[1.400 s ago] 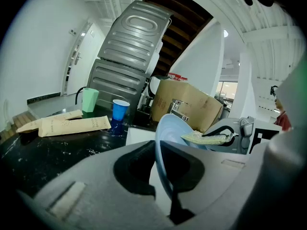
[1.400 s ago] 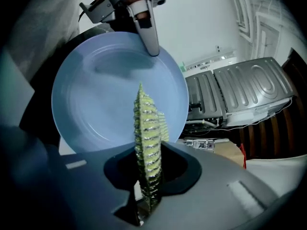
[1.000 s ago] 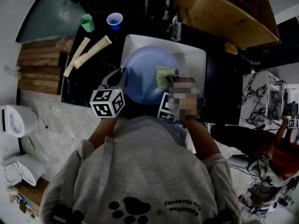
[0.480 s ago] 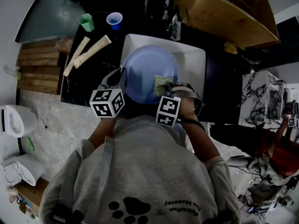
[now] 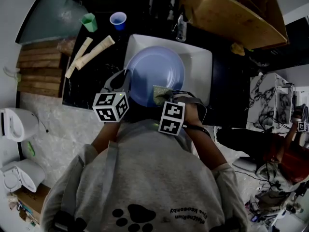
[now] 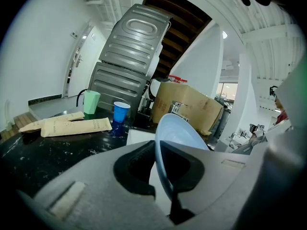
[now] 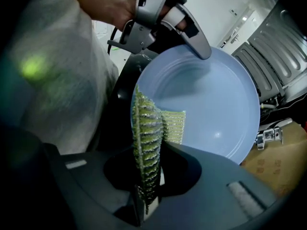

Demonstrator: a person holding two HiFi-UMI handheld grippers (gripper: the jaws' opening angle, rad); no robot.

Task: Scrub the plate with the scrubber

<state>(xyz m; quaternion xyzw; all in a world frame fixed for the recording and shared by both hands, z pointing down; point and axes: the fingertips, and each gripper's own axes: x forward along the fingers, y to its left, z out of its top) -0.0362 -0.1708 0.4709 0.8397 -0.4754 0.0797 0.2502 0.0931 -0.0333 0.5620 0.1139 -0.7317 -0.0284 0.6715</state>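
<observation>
A pale blue plate (image 5: 154, 71) is held tilted over the white sink (image 5: 199, 64). My left gripper (image 5: 127, 79) is shut on the plate's left rim; in the left gripper view the thin rim (image 6: 164, 174) runs between the jaws. My right gripper (image 5: 165, 98) points steeply down and is shut on a green-yellow mesh scrubber (image 5: 160, 94). The scrubber lies against the plate's near edge. In the right gripper view the scrubber (image 7: 147, 145) stands edge-on between the jaws, with the plate (image 7: 216, 104) behind it and the left gripper (image 7: 192, 32) clamped on the far rim.
On the black counter left of the sink are a blue cup (image 5: 118, 21), a green cup (image 5: 89, 23) and two paper packets (image 5: 92, 53). A wooden board (image 5: 41, 69) lies further left. A faucet (image 5: 181, 30) and a cardboard box (image 5: 231, 11) stand behind the sink.
The right gripper has slid the scrubber from the plate's right side down toward its near edge and has tipped more steeply down. The left gripper and plate have stayed put.
</observation>
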